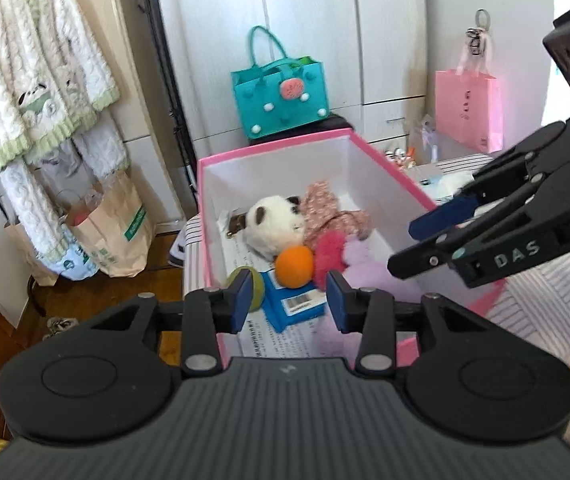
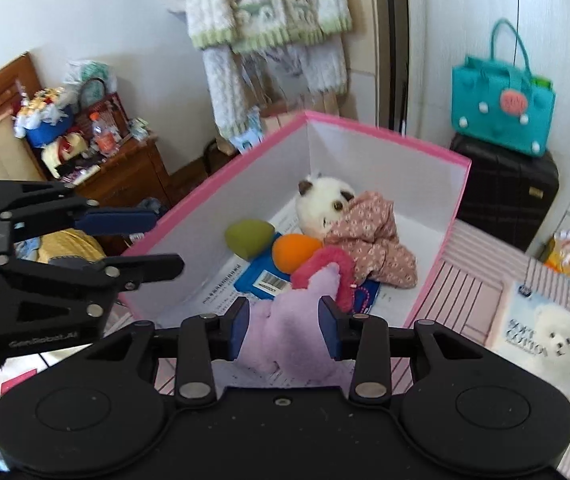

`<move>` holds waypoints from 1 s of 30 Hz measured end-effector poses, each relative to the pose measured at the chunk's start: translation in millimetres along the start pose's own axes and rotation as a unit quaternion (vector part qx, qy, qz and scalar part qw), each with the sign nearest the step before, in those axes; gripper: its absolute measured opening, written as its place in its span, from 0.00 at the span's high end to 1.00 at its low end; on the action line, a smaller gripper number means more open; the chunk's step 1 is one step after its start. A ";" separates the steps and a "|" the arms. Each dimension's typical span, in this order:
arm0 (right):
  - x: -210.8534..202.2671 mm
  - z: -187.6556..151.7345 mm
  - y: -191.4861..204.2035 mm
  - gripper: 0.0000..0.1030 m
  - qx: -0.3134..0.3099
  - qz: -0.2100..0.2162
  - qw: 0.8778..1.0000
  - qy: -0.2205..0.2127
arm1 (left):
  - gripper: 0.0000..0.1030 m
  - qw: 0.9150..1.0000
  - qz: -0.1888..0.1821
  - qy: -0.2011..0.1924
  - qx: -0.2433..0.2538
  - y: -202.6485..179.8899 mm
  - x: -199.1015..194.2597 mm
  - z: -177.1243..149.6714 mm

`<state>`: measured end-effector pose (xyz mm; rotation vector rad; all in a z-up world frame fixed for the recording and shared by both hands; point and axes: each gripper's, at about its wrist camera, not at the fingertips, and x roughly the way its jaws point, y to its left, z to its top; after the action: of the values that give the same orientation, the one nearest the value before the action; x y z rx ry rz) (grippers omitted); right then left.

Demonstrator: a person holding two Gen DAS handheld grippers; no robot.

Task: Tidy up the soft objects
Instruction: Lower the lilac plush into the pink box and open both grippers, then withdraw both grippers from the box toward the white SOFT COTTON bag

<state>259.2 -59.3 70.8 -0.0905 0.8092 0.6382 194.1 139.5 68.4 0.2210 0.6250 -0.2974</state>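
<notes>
Left gripper [image 1: 289, 300] parted, empty, over the pink box [image 1: 273, 148] rim — right gripper [image 2: 284, 327] seemingly pinching lilac plush [image 2: 285, 332]

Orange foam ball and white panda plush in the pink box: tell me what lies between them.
Nothing: in the left wrist view the orange foam ball lies right against the white panda plush, no gap showing.

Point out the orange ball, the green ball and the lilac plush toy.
orange ball [image 1: 294, 266], left wrist view, centre of its front.
green ball [image 2: 247, 237], right wrist view, middle of its top.
lilac plush toy [image 2: 285, 328], right wrist view, body between the jaws.
</notes>
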 end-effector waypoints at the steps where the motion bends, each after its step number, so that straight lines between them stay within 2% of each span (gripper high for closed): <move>1: -8.4 -1.0 1.8 0.58 -0.007 -0.001 1.000 -0.008 | 0.60 1.000 -0.005 0.000 0.002 -2.1 -3.5 1.5; 8: -55.3 -9.9 13.5 0.58 -0.039 -0.008 0.998 -0.041 | 0.60 1.000 -0.015 0.008 0.020 -24.8 -29.1 15.8; 12: -79.6 -16.6 17.1 0.57 -0.049 -0.014 0.997 -0.057 | 0.56 1.000 -0.015 0.009 0.026 -35.8 -47.0 20.9; 16: -104.6 -26.6 19.4 0.51 -0.053 -0.018 0.996 -0.075 | 0.54 0.999 -0.007 -0.004 0.034 -46.1 -67.5 20.0; 23: -141.3 -47.2 19.4 0.43 -0.061 -0.038 0.993 -0.096 | 0.51 0.999 -0.026 -0.009 0.033 -63.8 -89.5 16.7; 28: -161.3 -65.5 16.4 0.32 -0.071 -0.059 0.990 -0.109 | 0.47 0.998 -0.042 -0.021 0.032 -81.9 -97.6 14.6; 30: -168.7 -73.0 11.9 0.27 -0.069 -0.069 0.989 -0.115 | 0.42 0.998 -0.050 -0.030 0.028 -89.4 -99.6 14.1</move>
<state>118.5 -156.2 139.8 -0.1942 0.5302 0.5605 94.7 72.4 129.5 0.2340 0.5706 -0.4163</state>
